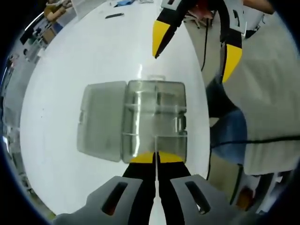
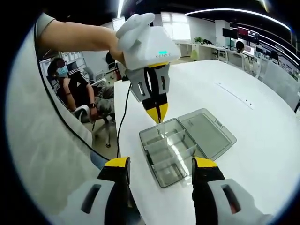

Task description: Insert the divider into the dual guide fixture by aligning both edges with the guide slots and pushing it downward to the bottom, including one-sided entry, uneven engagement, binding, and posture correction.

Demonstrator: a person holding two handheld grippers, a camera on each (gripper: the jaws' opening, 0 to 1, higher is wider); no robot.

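The thin clear divider [image 2: 160,125] is barely discernible, pinched between the left gripper's [image 2: 157,115] clenched yellow tips above the transparent plastic compartment box [image 2: 171,152] at frame centre; right gripper [image 2: 161,168] spread, released.

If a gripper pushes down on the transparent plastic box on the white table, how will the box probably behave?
The transparent box looks thin-walled and empty, so it is probably light and may slide on the smooth white table. Its open lid lies flat beside it, which should resist tipping toward that side. The left gripper, jaws closed at its rim, may flex the wall.
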